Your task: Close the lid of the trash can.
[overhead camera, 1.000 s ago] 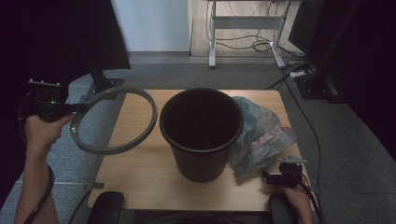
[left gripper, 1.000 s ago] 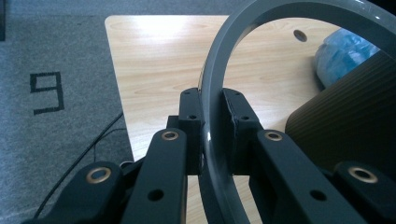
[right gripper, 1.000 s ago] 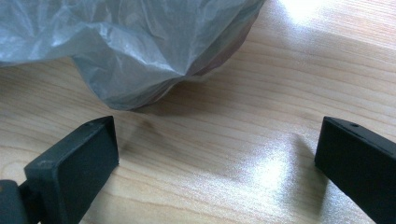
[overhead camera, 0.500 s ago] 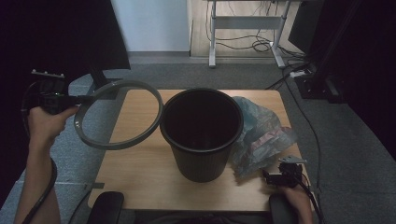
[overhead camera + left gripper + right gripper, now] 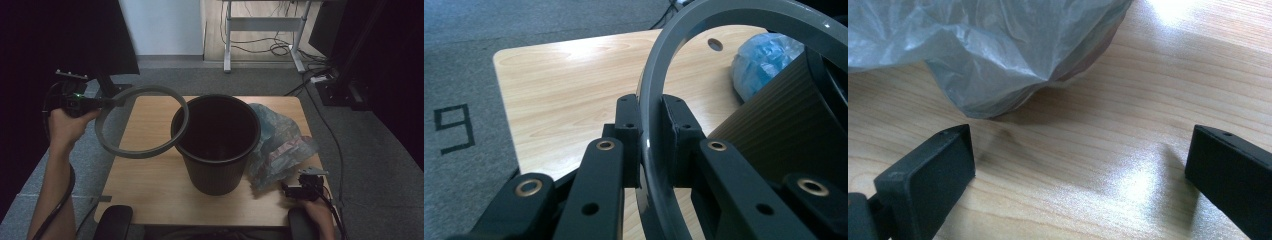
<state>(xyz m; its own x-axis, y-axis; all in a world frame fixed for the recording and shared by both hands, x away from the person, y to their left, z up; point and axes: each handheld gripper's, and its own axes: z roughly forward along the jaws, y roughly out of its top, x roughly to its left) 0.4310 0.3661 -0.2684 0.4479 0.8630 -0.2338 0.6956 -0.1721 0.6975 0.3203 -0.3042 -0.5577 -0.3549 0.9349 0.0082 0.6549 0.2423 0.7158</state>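
**Grey ring held up beside the bin**

Here, at the left of the high view, the person's left hand [image 5: 67,127] is holding the left gripper [image 5: 111,102] out past the table's left edge, above the grey carpet. Its jaws are clenching the rim of a grey plastic ring [image 5: 145,151] (the left gripper view is showing the two black pads pressing the band from either side, with the ring [image 5: 659,100] rising between them). The ring is hanging in the air, tilted, with its near arc over the left part of the wooden table [image 5: 150,195] and its right arc overlapping the left rim of the bin in that view; whether the two are touching I cannot tell.

The dark ribbed waste bin [image 5: 216,165] is standing upright in the middle of the table, its mouth open and its inside too dark to read. Just beside it on the right, a crumpled translucent plastic bag [image 5: 280,145] is lying on the tabletop, resting against the bin's wall.

At the near right corner, the right hand [image 5: 315,212] is keeping the right gripper [image 5: 286,189] low at the table, close to the bag's near edge. Its jaws are standing wide apart and gripping nothing: in the right gripper view bare wood [image 5: 1088,165] is lying between them, with the bag [image 5: 998,55] just ahead.
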